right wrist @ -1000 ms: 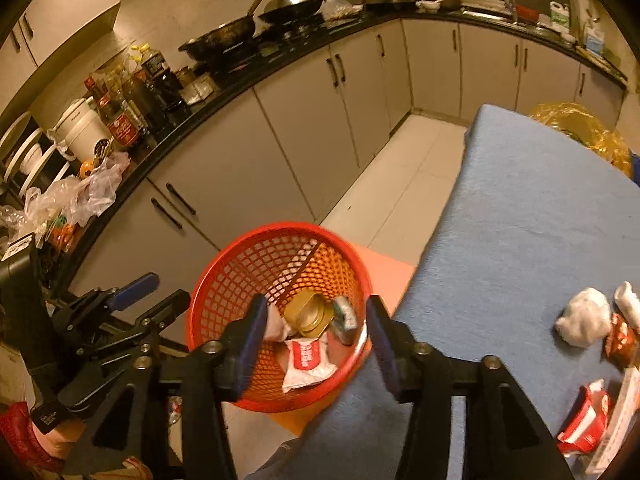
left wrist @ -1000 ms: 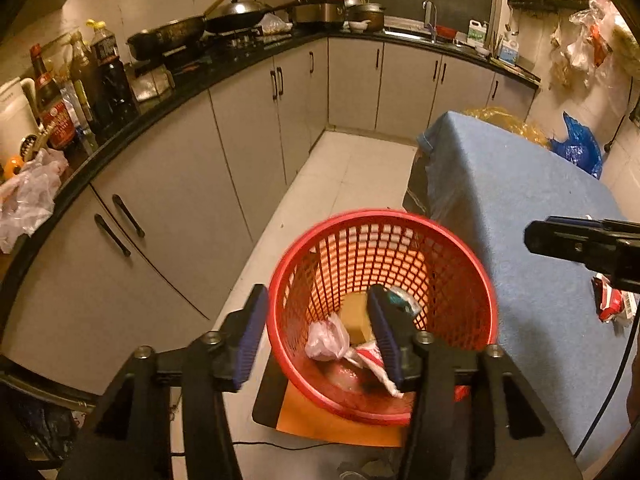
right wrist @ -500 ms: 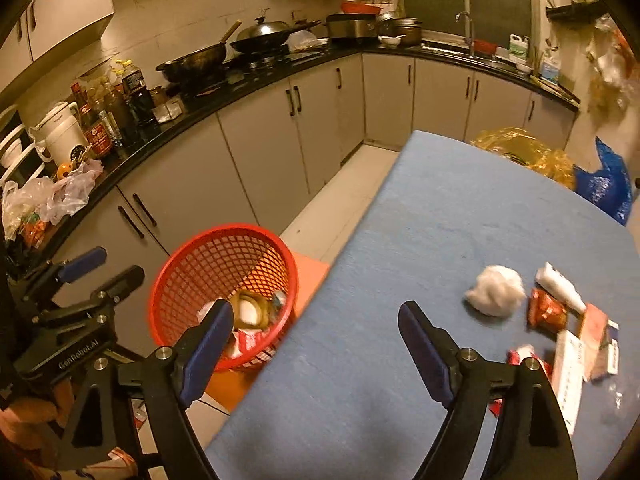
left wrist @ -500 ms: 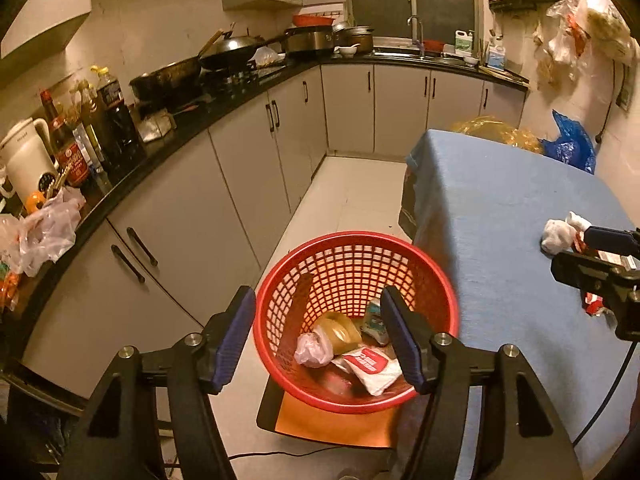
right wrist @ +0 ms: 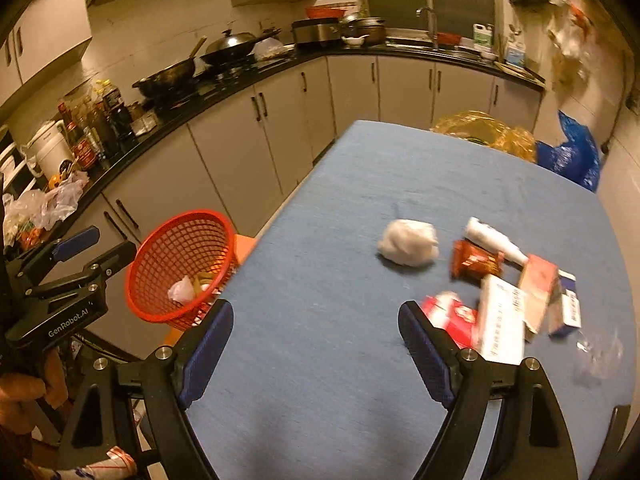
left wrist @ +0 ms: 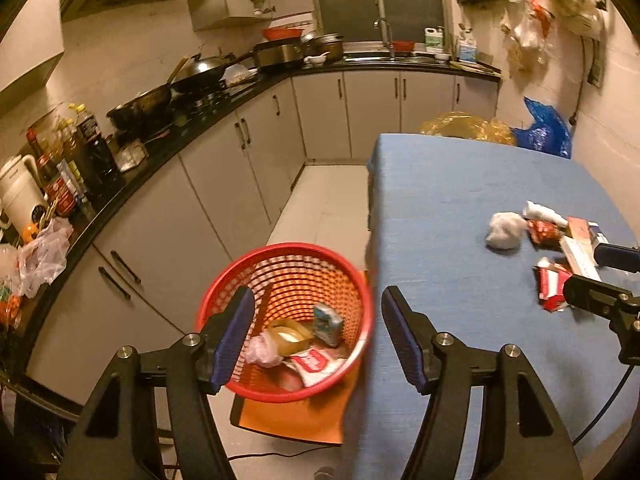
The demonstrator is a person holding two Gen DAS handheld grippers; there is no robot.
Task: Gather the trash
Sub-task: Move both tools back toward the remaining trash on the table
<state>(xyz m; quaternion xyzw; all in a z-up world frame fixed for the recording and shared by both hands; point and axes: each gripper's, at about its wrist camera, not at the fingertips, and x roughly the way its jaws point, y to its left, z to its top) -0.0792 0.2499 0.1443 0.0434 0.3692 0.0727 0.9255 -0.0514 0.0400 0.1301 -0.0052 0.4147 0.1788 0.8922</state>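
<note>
Left wrist view: left gripper (left wrist: 316, 336) released and empty, above the red mesh plastic basket (left wrist: 280, 258), which stands just beside the edge of the blue cloth-covered table (left wrist: 452, 208). White tiled floor (left wrist: 324, 200) lies open beyond.

Right wrist view: right gripper (right wrist: 314, 350) released and empty, over bare cloth; crumpled white tissue wad (right wrist: 408, 242) and red snack wrappers (right wrist: 474, 262) lie near the table's right edge.

Your right gripper (left wrist: 600, 276) is cut off by the left wrist view's right edge, so only its front ends show there. The printing on the white carton (right wrist: 502, 324) is smeared by blur and unreadable. The red basket (right wrist: 180, 268) hides most of its contents from your right wrist view. The clear wrapper (right wrist: 596, 356) near the table (right wrist: 320, 260) edge is too blurred to identify.
</note>
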